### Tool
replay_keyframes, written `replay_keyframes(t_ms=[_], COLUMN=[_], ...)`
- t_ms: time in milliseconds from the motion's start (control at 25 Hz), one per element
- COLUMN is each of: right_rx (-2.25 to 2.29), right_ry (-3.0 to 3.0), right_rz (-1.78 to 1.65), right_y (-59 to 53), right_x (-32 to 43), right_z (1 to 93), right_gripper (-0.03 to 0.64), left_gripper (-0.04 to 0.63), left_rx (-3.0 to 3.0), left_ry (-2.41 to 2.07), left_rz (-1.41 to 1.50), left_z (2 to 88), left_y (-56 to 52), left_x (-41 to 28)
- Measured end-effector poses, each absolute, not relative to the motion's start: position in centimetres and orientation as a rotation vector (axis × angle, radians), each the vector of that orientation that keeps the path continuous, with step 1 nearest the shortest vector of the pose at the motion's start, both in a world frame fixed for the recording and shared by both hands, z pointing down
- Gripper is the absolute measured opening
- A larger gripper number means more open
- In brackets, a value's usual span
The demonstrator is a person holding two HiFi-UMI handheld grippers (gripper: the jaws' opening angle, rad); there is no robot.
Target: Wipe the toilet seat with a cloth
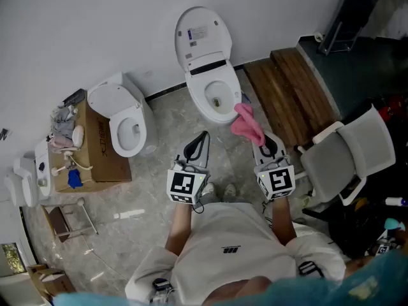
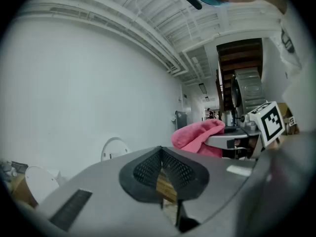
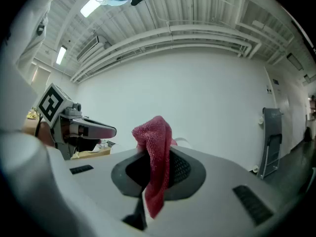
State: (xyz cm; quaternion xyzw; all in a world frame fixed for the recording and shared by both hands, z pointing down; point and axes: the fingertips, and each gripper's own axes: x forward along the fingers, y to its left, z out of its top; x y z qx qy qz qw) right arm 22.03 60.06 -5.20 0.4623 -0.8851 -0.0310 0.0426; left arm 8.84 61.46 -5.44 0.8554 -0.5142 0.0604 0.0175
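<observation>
A white toilet [image 1: 213, 75] with its lid raised stands against the wall ahead of me. My right gripper [image 1: 259, 139] is shut on a pink cloth [image 1: 247, 125], which hangs just right of the bowl's front rim. In the right gripper view the cloth [image 3: 155, 154] bunches above the shut jaws and droops down over them. My left gripper [image 1: 201, 139] is shut and empty, held over the floor short of the bowl. The left gripper view shows its pads [image 2: 148, 169] pressed together, with the cloth [image 2: 197, 134] off to the right.
A second white toilet [image 1: 125, 118] stands to the left, beside a cardboard box [image 1: 97, 150] holding small items. A wooden platform [image 1: 292, 88] lies right of the toilet. A grey chair [image 1: 349, 157] stands at the right and a small stool [image 1: 64, 219] at the lower left.
</observation>
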Motion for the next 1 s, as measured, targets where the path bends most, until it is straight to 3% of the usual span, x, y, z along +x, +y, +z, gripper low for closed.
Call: replay_keyframes(t_ms=[1000], right_rx=[1.373], right_ry=[-2.705], right_rz=[-0.023], right_y=[51.0], right_x=[23.0], right_z=[-2.8], right_gripper=[0.021], left_gripper=[0.011], left_rx=[2.617], left_ry=[-1.627], left_rz=[0.235], left_z=[-3.6], left_y=[53.1], left_x=[10.2])
